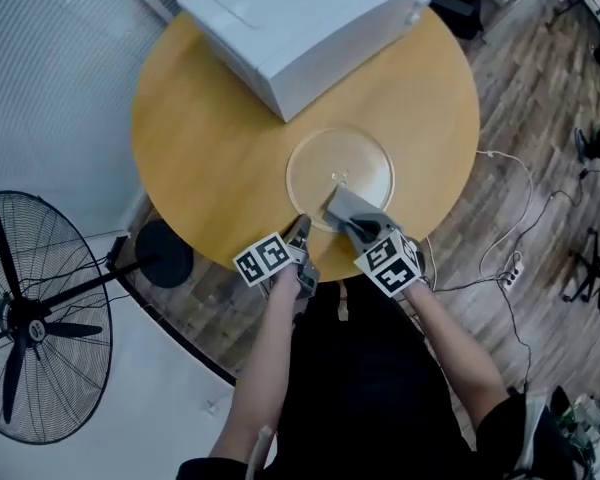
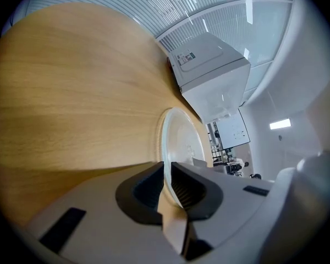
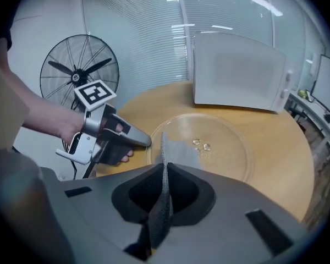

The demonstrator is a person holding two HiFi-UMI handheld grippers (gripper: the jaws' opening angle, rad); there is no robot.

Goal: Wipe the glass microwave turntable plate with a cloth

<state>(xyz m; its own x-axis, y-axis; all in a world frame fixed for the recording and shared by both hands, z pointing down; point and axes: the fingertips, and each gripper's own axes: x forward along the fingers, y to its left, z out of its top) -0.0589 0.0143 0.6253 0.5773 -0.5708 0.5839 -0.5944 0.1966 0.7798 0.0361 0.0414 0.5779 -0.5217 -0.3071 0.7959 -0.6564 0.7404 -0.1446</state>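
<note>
At left, my left gripper (image 2: 168,183) is clamped on the near rim of the clear round glass turntable plate (image 1: 365,163), which lies on the round light-wood table (image 1: 210,138) in front of the white box-shaped microwave (image 1: 310,18). I judge that hold to be the weak point: the glass is smooth and only its rim is pinched, so the cloth's drag could spin or slide the plate towards the table edge on my side. To the right, my right gripper (image 3: 165,188) has its jaws closed on a thin fold of the grey cloth (image 1: 345,206), which is spread on the plate's near part. A firm stroke could pull that fold free. The glass under the cloth is hidden. I cannot tell whether the pinched rim is lifted off the wood, or whether the small clear specks (image 3: 202,144) near the plate's centre are water drops or moulded nubs.
</note>
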